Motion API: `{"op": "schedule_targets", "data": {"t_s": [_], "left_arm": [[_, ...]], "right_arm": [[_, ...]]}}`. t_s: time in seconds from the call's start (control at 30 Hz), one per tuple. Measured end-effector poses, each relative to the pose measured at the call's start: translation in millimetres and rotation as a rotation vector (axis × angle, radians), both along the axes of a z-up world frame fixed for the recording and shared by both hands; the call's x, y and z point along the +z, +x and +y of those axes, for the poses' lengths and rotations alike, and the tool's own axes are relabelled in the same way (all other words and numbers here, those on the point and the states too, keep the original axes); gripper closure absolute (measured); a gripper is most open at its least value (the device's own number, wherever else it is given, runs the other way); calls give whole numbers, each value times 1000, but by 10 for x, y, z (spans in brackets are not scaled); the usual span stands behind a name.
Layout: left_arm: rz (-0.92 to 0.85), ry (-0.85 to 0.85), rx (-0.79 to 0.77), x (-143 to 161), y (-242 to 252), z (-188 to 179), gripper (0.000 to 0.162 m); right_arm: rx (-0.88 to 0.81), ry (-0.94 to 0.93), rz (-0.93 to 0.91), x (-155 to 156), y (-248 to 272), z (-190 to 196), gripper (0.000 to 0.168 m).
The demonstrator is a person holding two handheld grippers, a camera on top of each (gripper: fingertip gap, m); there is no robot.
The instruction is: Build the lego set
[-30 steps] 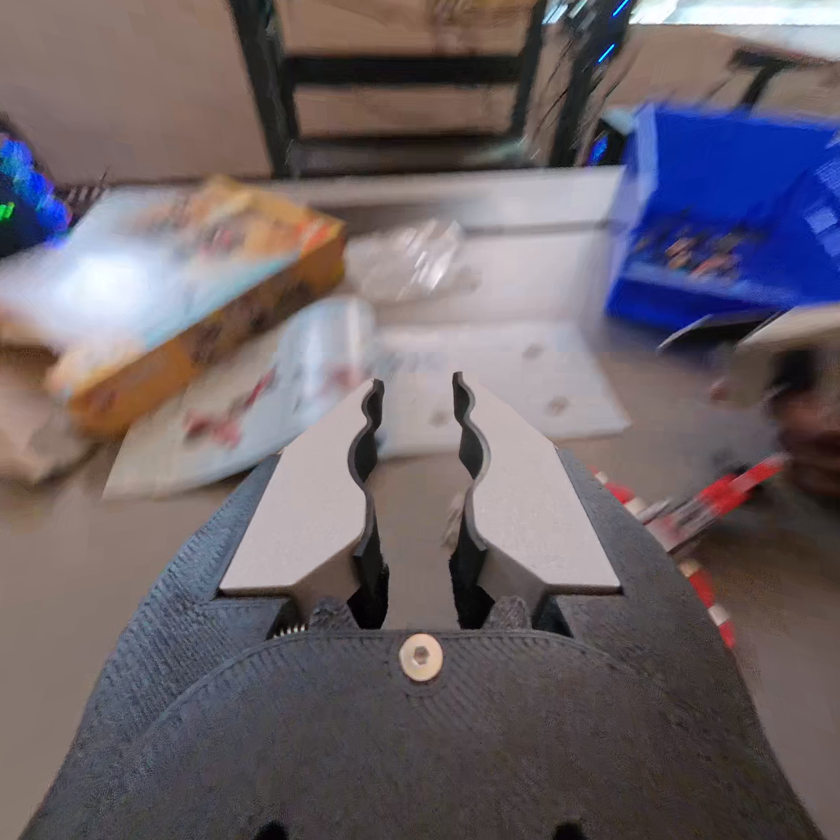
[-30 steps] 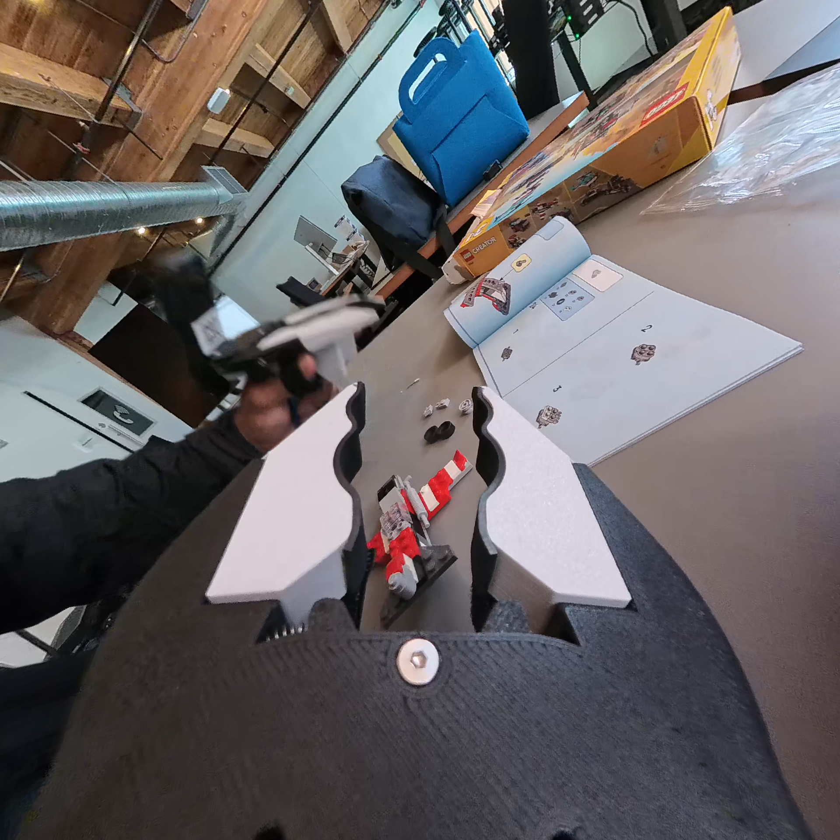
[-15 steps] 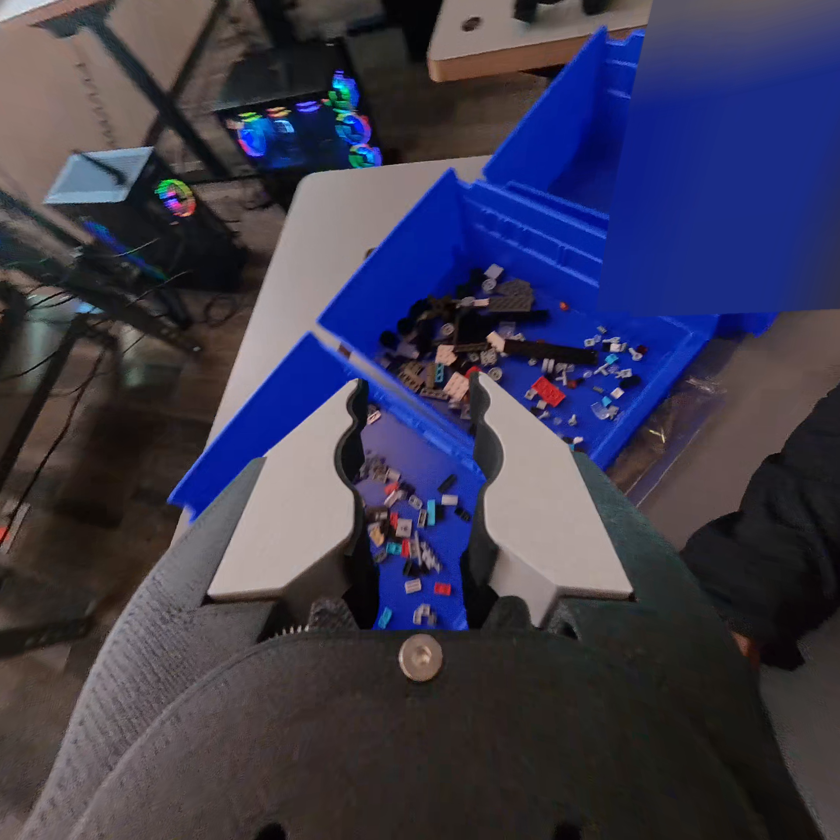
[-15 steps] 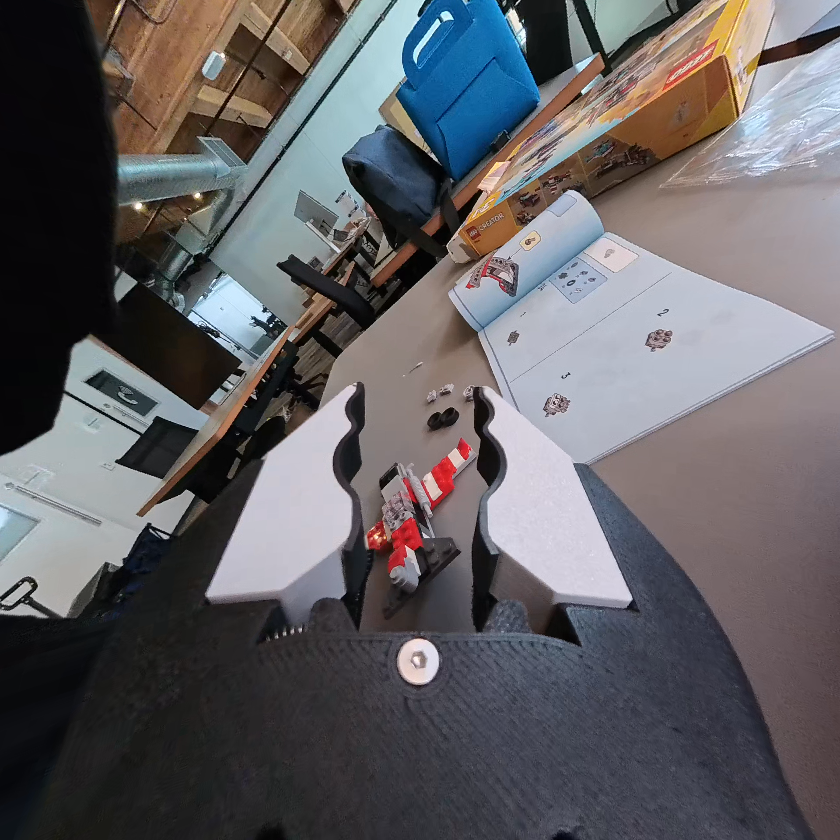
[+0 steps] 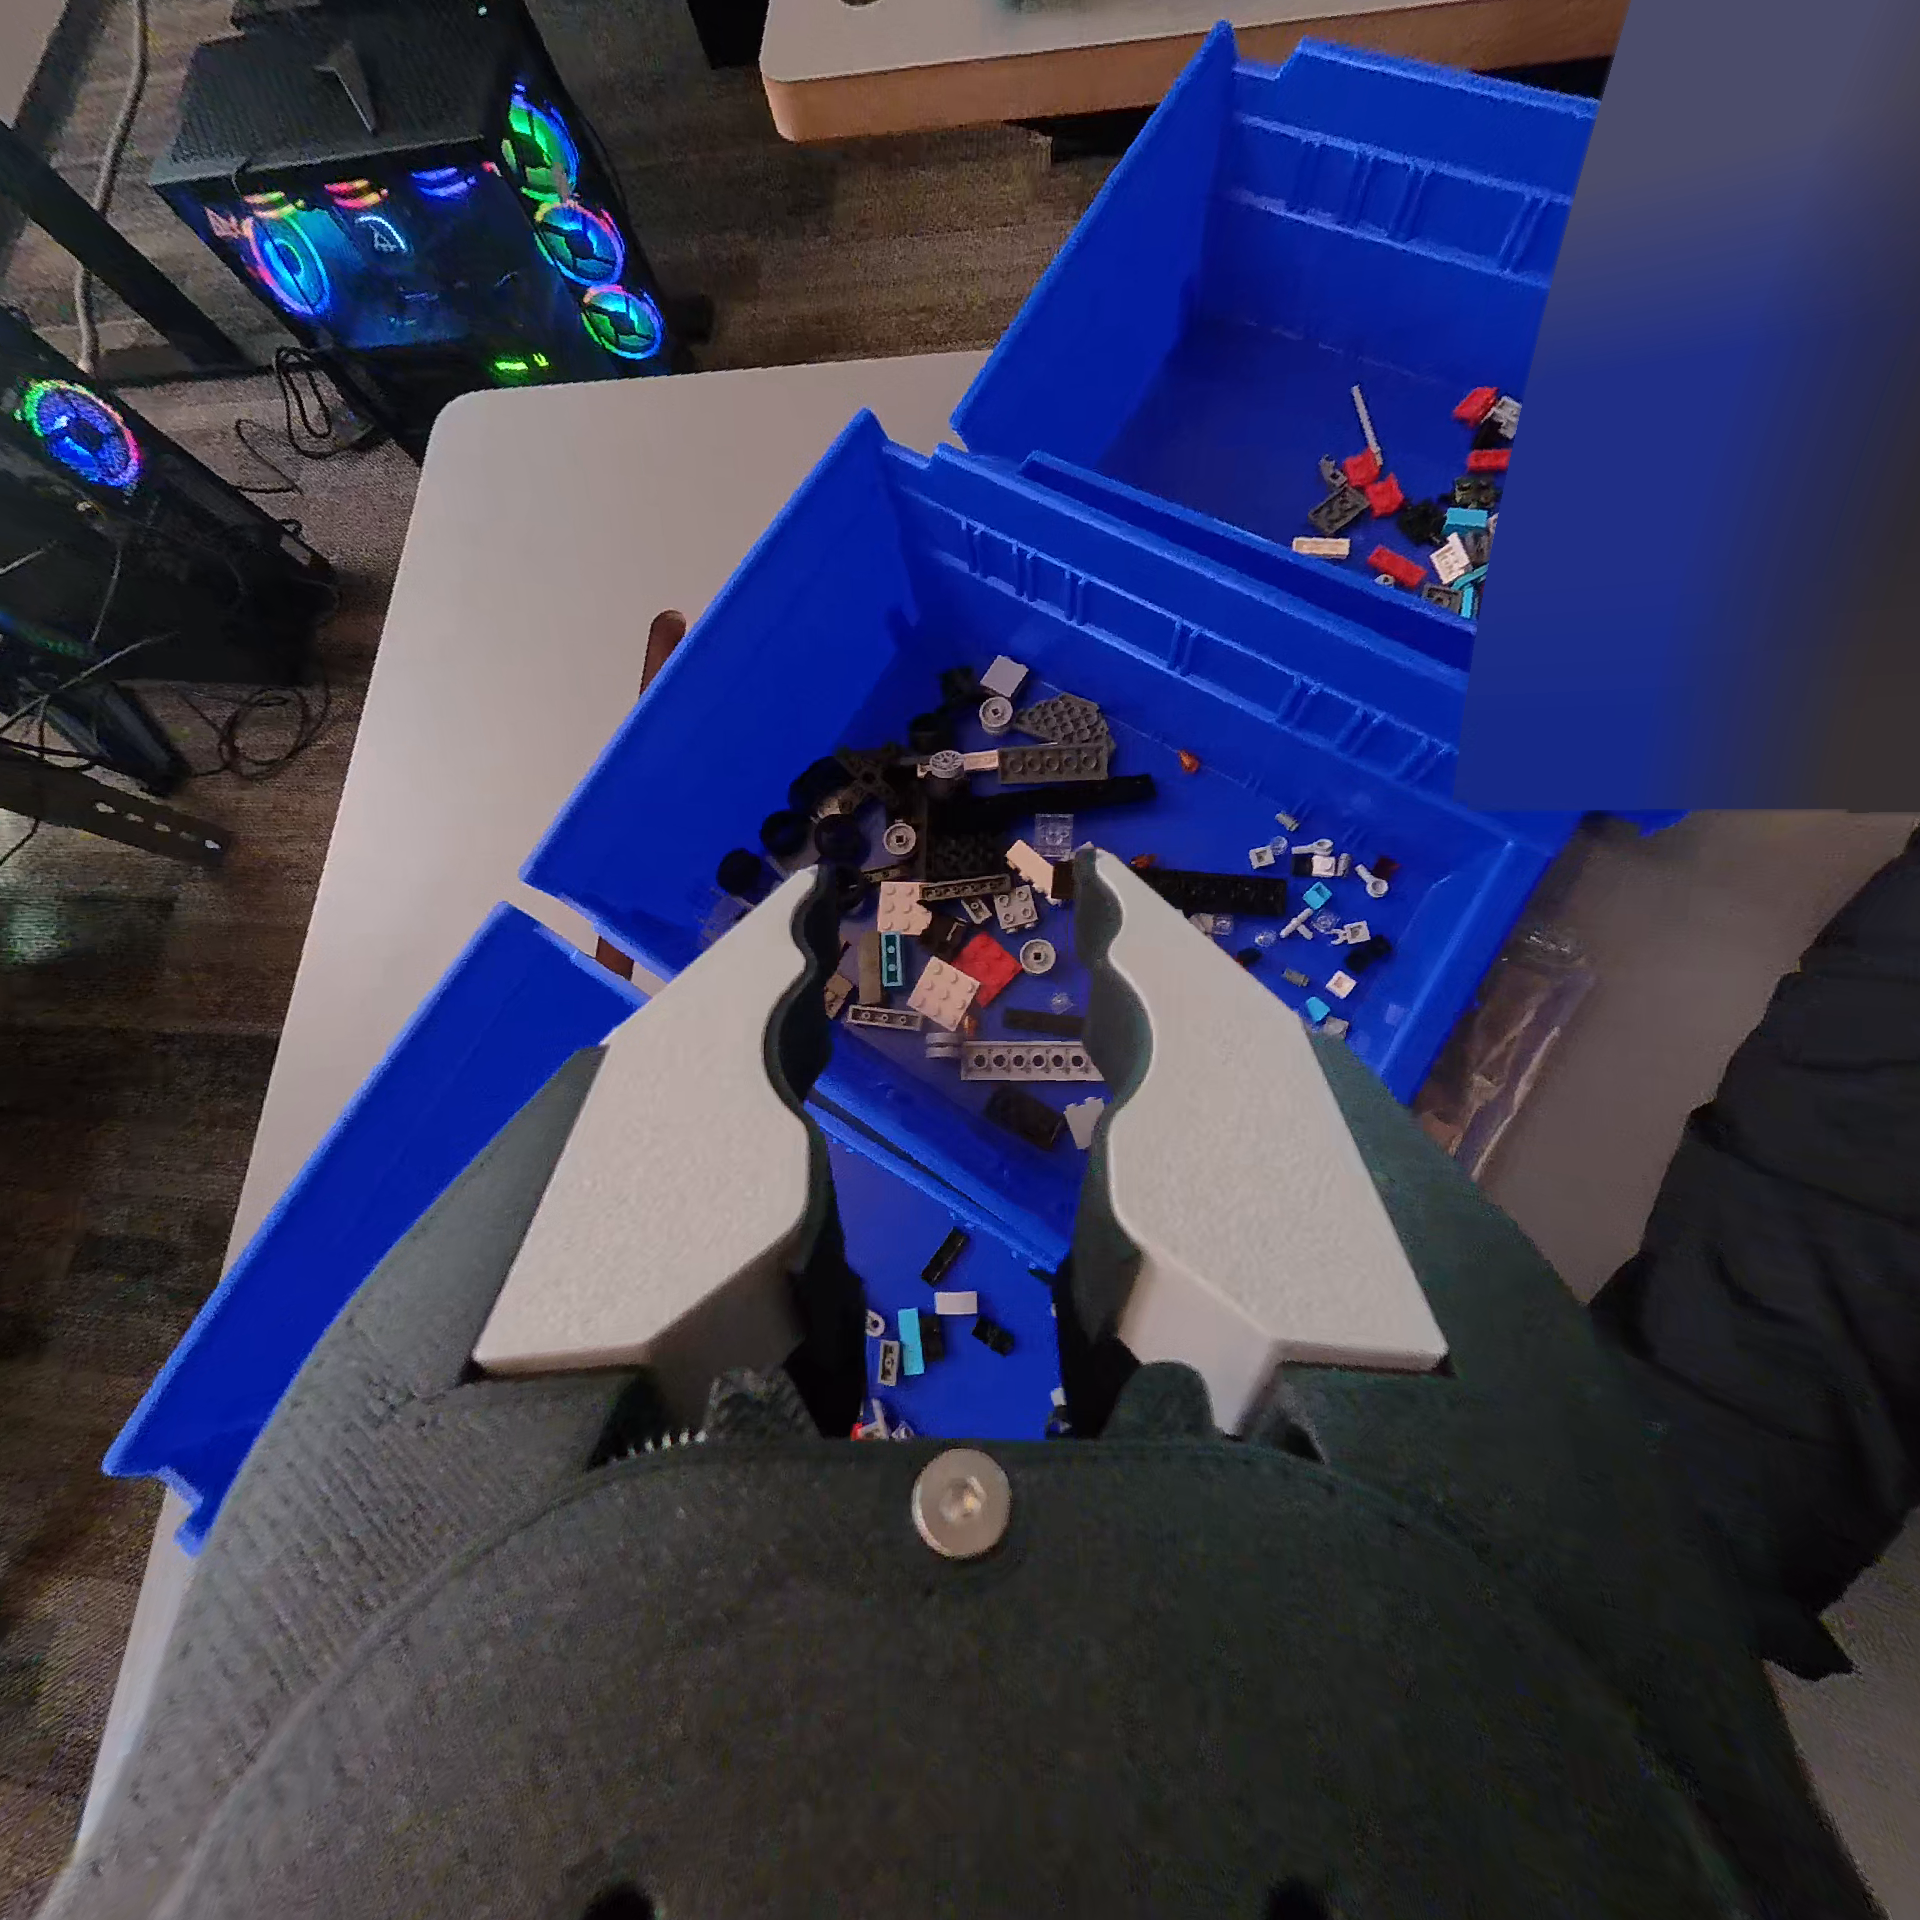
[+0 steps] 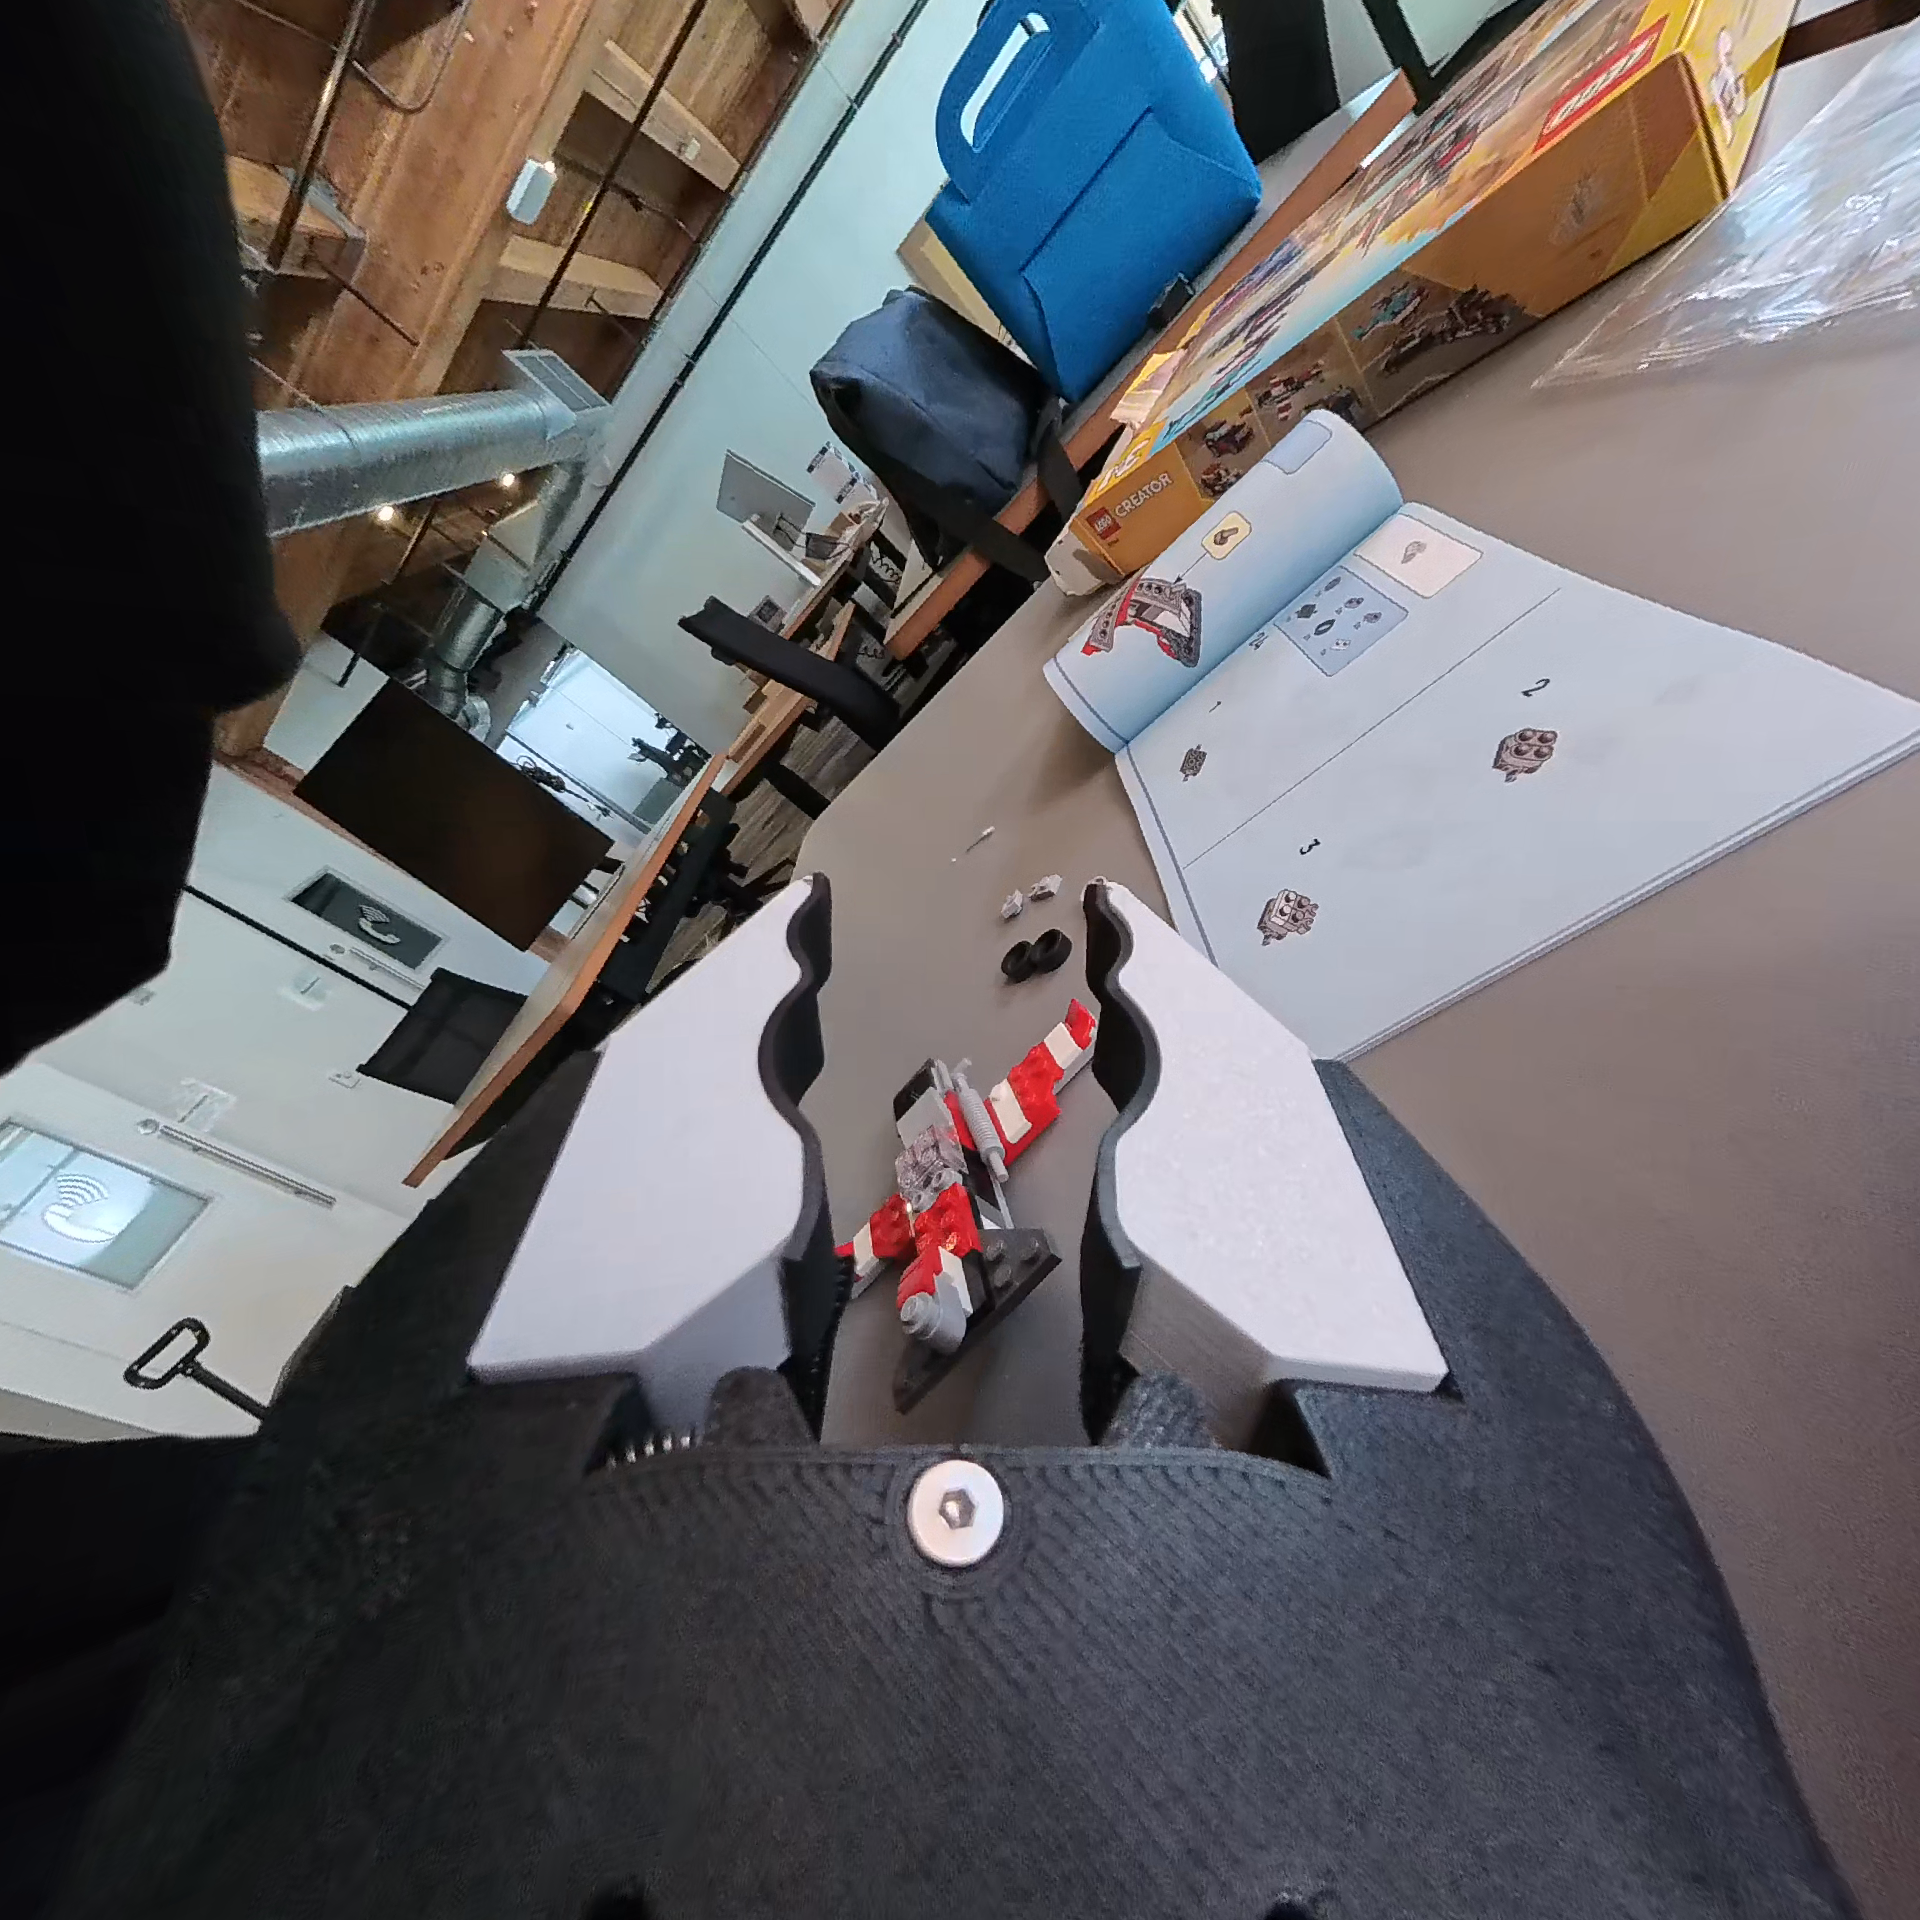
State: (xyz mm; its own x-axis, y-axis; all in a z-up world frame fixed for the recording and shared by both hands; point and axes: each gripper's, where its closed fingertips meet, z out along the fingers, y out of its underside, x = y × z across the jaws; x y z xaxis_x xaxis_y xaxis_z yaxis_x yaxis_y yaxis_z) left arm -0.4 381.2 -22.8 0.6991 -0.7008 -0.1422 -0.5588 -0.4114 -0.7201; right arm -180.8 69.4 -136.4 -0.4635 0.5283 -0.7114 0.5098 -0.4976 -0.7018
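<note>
Left gripper (image 5: 945, 883) held wide open, empty, above middle blue bin (image 5: 790, 665) of loose bricks (image 5: 956, 935) — one piece to be singled out, approached straight down, neighbours not pinched. Right gripper (image 6: 956, 894) open, empty; half-built red-white model (image 6: 961, 1184) lies on worktop (image 6: 1558, 1195) between fingers, untouched.

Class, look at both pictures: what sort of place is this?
Probably a shared office or workshop: rows of desks with office chairs, exposed wooden beams and a metal duct, and lit computer towers on the floor.
</note>
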Motion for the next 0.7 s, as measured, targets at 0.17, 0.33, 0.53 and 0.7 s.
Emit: {"op": "schedule_targets", "data": {"t_s": [0.17,0.33,0.53,0.7], "left_arm": [[-23,-31,19,-22,76,-134,115],[-74,-66,60,-6,218,-351,116],[-137,-99,95,-14,409,-551,116],[-170,-99,106,0,548,-592,115]], "right_arm": [[-2,7,-1,-7,-2,-3,119],[-2,7,-7,-14,-9,-2,119],[-5,9,-13,-26,-19,0,119],[-7,2,-12,-20,-20,10,119]]}}
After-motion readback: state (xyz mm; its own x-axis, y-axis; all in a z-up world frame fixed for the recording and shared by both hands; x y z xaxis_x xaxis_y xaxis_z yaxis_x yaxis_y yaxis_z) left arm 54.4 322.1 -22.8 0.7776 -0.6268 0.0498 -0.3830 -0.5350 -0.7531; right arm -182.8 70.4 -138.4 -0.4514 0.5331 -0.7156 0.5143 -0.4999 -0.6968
